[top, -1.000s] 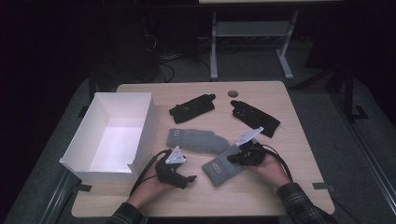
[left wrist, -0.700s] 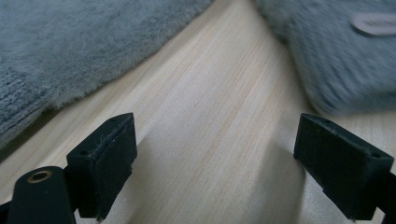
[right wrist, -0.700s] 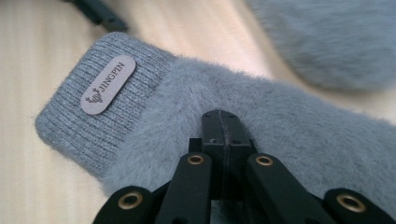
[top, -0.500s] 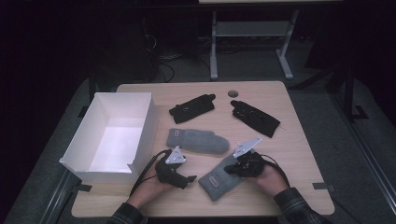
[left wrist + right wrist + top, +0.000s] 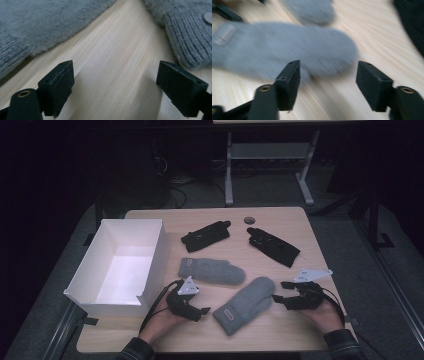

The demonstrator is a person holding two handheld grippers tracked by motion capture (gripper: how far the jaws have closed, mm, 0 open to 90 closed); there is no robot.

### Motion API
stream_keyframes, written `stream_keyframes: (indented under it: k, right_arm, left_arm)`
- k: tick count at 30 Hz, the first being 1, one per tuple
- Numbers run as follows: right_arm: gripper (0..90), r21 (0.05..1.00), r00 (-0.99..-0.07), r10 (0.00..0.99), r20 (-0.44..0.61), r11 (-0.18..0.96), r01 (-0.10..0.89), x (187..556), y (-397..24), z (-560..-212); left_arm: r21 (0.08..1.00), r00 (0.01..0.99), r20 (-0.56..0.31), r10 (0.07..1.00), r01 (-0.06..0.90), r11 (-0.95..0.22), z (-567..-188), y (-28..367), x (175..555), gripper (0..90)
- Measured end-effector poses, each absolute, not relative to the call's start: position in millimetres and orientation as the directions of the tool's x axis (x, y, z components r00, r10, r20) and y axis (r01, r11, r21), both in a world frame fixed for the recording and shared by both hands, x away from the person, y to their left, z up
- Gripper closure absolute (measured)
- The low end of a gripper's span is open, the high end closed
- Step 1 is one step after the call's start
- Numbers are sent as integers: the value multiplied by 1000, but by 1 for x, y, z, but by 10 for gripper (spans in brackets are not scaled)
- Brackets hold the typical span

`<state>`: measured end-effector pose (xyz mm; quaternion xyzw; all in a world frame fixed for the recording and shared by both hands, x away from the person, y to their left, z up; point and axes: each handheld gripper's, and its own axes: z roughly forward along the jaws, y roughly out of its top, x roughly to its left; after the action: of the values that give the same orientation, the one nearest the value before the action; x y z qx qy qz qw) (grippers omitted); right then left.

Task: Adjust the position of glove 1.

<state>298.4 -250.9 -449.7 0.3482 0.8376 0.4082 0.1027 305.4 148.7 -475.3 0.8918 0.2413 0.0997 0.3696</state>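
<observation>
Table (image 5: 210,217): light wood top seen from above, the person's forearms entering from the near edge.
Near grey mitten (image 5: 245,304): lies flat and on a slant near the front edge, between the two grippers, cuff toward the person, rounded tip toward the right gripper.
Far grey mitten (image 5: 212,270): lies flat just behind the near one, cuff pointing toward the box; whether the two mittens touch cannot be told.
Right gripper (image 5: 280,291): held low just to the right of the near mitten's tip; its jaws have just been opening and stand wide apart, nothing between them. The right gripper view, blurred, shows bare wood in the gap and the mitten just beyond.
Left gripper (image 5: 204,311): rests low on the table beside the near mitten's cuff, jaws wide apart over bare wood, gripping nothing.
Black gloves: one (image 5: 205,235) and another (image 5: 273,246) lie apart toward the far side.
White box (image 5: 152,257): open-topped, at the table's left edge.
</observation>
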Motion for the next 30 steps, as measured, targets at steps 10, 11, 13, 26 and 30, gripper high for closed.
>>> stream_keyframes:
  k: [10,11,13,26,30]
  right_arm:
    - [162,722,-668,740,78,420,550,289,-289,-478]
    - [157,724,-664,744,81,414,552,288,-291,-480]
    - [154,732,-662,745,80,407,546,287,-295,-481]
    - [133,725,-660,750,39,433,536,287,-289,-482]
    - [132,723,-661,750,34,438,534,287,-289,-482]
  left_arm:
    - [717,839,4,544,378,-586,-455,147,313,671]
    - [710,837,5,547,382,-591,-453,145,315,758]
    - [695,834,26,551,382,-609,-448,141,319,892]
    - [705,749,70,659,431,-564,-428,135,374,895]
    - [694,727,89,681,445,-566,-432,135,388,895]
